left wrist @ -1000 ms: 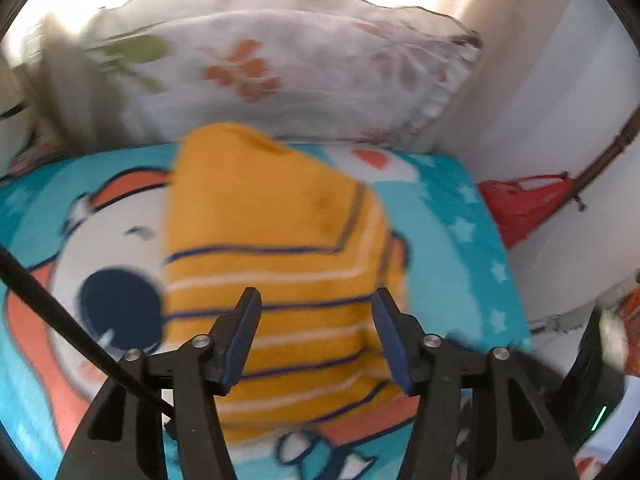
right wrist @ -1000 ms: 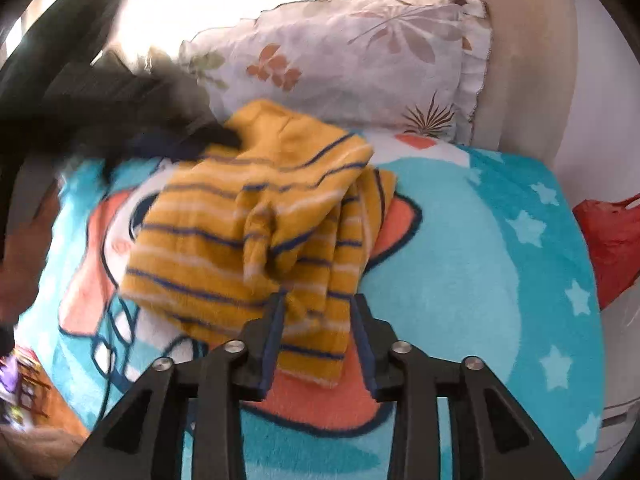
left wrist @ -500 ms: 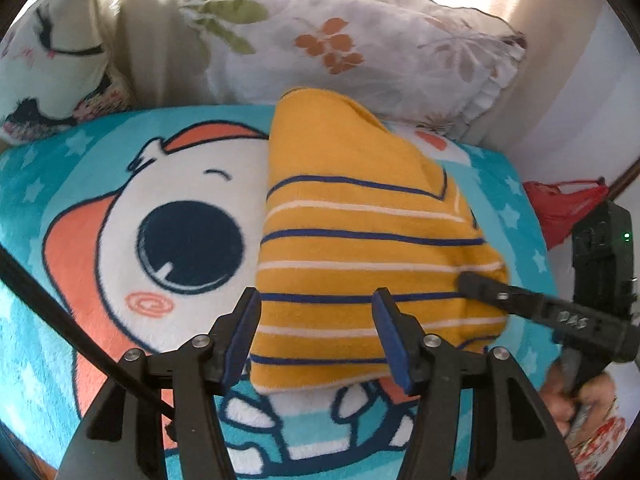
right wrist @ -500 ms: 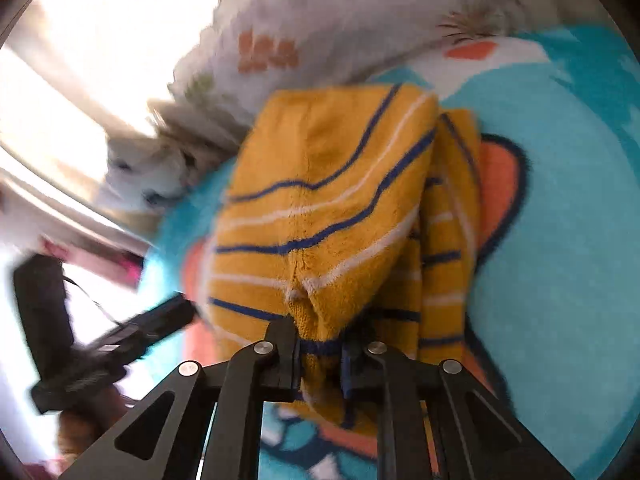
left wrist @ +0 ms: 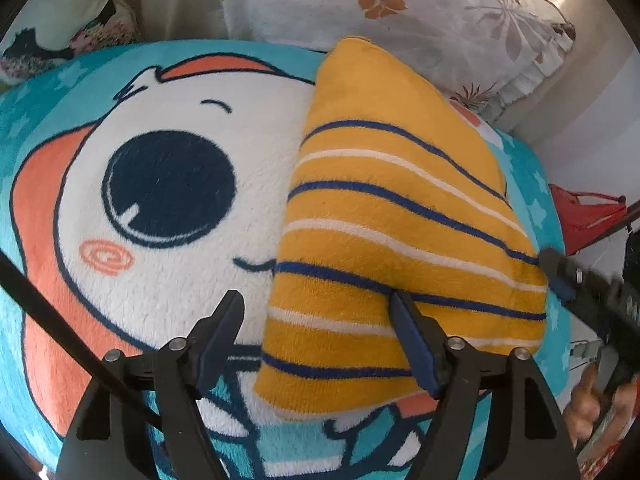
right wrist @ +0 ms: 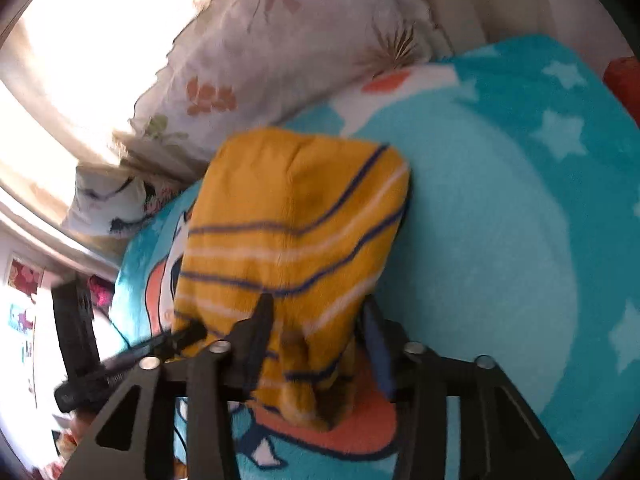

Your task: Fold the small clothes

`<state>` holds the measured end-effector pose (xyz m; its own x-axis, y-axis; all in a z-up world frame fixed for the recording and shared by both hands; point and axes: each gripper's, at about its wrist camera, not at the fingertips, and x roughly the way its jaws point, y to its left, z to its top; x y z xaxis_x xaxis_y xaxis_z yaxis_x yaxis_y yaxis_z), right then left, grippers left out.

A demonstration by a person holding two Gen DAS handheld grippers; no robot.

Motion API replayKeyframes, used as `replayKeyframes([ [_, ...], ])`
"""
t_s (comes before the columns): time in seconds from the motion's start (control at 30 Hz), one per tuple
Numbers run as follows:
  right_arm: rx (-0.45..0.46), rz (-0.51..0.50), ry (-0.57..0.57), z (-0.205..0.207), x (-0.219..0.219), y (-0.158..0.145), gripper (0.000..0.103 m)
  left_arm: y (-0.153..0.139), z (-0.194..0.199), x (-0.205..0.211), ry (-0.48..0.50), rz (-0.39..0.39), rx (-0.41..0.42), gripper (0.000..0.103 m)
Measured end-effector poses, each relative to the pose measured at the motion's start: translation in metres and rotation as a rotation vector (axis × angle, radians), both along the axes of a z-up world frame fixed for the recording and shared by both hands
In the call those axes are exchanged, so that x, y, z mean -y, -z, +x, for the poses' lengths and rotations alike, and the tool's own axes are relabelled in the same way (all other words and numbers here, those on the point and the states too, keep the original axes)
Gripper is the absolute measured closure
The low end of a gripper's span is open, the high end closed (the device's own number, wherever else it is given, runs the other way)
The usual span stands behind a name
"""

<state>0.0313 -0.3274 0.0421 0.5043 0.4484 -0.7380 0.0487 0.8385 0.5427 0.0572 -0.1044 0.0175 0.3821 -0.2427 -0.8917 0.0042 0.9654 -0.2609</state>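
Left gripper (left wrist: 316, 336): black frame, navy pads, silver screws, black cable lower left of frame. Right gripper (right wrist: 318, 340): identical build.

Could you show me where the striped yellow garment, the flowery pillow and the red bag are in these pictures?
striped yellow garment (left wrist: 400, 248), left wrist view, middle of its folded top face.
flowery pillow (left wrist: 420, 12), left wrist view, its printed front behind the garment.
red bag (left wrist: 584, 220), left wrist view, its side at the right edge.
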Motion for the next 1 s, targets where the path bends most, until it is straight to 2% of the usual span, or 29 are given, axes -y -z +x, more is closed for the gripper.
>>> replayKeyframes([
  [0.1, 0.001, -0.016, 0.066, 0.019, 0.011, 0.001, 0.048, -0.002, -0.006, -0.002, -0.008, 0.006, 0.028, 0.029],
  [0.13, -0.001, -0.019, 0.073, 0.027, 0.013, 0.002, 0.062, -0.004, -0.008, -0.002, -0.009, 0.016, 0.039, 0.029],
  [0.17, -0.022, -0.012, 0.066, 0.039, 0.012, 0.008, 0.096, -0.007, -0.011, -0.003, -0.016, 0.032, 0.056, 0.030],
  [0.2, -0.059, 0.017, 0.040, 0.056, 0.006, 0.015, 0.099, -0.011, -0.013, -0.004, -0.024, 0.049, 0.070, 0.031],
  [0.23, -0.075, 0.046, 0.019, 0.064, 0.001, 0.017, 0.101, -0.016, -0.015, -0.006, -0.031, 0.063, 0.081, 0.034],
  [0.27, -0.048, 0.070, -0.018, 0.071, -0.010, 0.010, 0.101, -0.021, -0.017, -0.008, -0.037, 0.074, 0.092, 0.036],
  [0.4, 0.120, 0.118, -0.177, 0.077, -0.054, -0.042, 0.101, -0.032, -0.025, -0.015, -0.076, 0.138, 0.125, 0.036],
  [0.47, 0.160, 0.080, -0.175, 0.078, -0.061, -0.053, 0.100, -0.025, -0.024, -0.016, -0.074, 0.136, 0.097, 0.035],
  [0.53, 0.134, -0.020, -0.138, 0.082, -0.058, -0.046, 0.098, -0.021, -0.023, -0.018, -0.075, 0.122, 0.082, 0.035],
  [0.6, 0.088, -0.054, -0.113, 0.087, -0.050, -0.034, 0.098, -0.021, -0.025, -0.017, -0.074, 0.123, 0.090, 0.035],
  [0.63, 0.079, -0.060, -0.107, 0.087, -0.047, -0.031, 0.085, -0.022, -0.025, -0.017, -0.073, 0.124, 0.091, 0.035],
  [0.67, 0.078, -0.074, -0.103, 0.089, -0.046, -0.030, 0.059, -0.023, -0.025, -0.017, -0.075, 0.120, 0.088, 0.036],
  [0.73, 0.109, -0.132, -0.103, 0.097, -0.047, -0.033, 0.041, -0.024, -0.026, -0.018, -0.081, 0.108, 0.087, 0.036],
  [0.8, 0.135, -0.204, -0.135, 0.116, -0.059, -0.035, 0.040, -0.027, -0.030, -0.020, -0.085, 0.098, 0.088, 0.036],
  [0.9, 0.113, -0.262, -0.223, 0.154, -0.078, -0.028, 0.034, -0.029, -0.035, -0.027, -0.092, 0.090, 0.084, 0.036],
  [0.93, 0.093, -0.276, -0.264, 0.169, -0.085, -0.022, 0.027, -0.029, -0.037, -0.029, -0.097, 0.087, 0.082, 0.036],
  [1.0, 0.038, -0.294, -0.310, 0.191, -0.092, -0.008, 0.026, -0.031, -0.043, -0.040, -0.116, 0.075, 0.078, 0.036],
])
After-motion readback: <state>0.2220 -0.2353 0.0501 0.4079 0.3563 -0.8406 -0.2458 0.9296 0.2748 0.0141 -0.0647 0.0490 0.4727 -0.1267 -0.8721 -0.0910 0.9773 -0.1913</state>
